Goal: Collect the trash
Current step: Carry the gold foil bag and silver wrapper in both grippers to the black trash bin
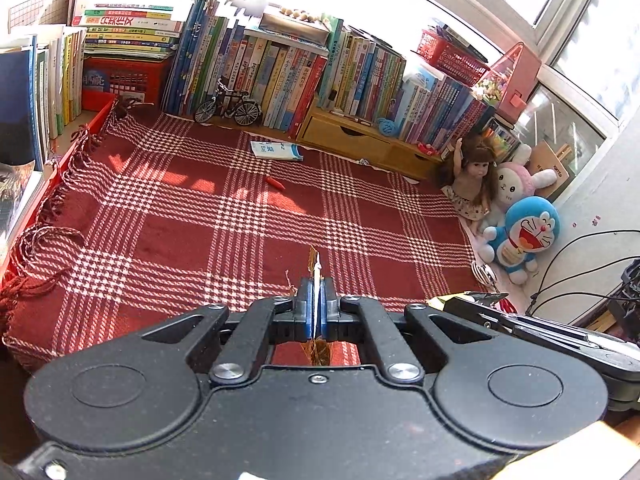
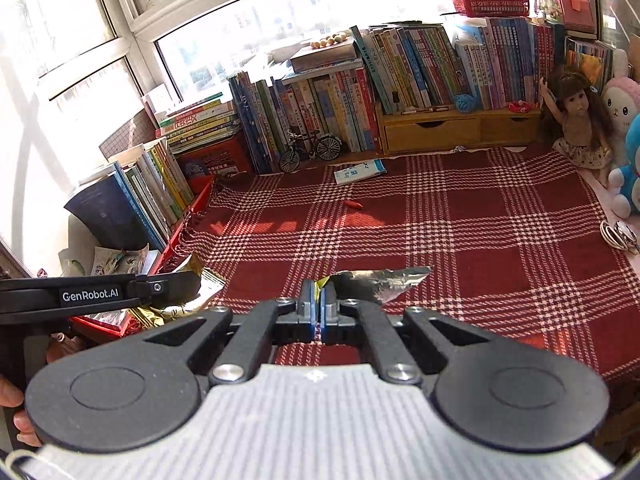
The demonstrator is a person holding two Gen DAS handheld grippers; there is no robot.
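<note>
In the left wrist view my left gripper [image 1: 317, 285] is shut on a thin gold and white wrapper [image 1: 316, 264], held edge-on above the red plaid blanket [image 1: 248, 216]. In the right wrist view my right gripper [image 2: 319, 287] is shut on the yellow edge of a crumpled silver wrapper [image 2: 384, 280], which trails off to the right. The left gripper [image 2: 188, 282] also shows at the left of that view, with its wrapper [image 2: 210, 282] in its jaws. A small red item [image 1: 276, 183] [image 2: 354, 204] and a blue and white packet [image 1: 276, 150] [image 2: 358, 171] lie farther back on the blanket.
Rows of books [image 1: 280, 68] and a model bicycle [image 1: 228, 106] line the back. Wooden drawers [image 1: 360, 140] sit to their right. A doll [image 1: 470, 184] and plush toys [image 1: 524, 232] stand at the right edge, with cables [image 1: 568, 264] beside them. Books and a red tray edge [image 2: 188, 220] border the left.
</note>
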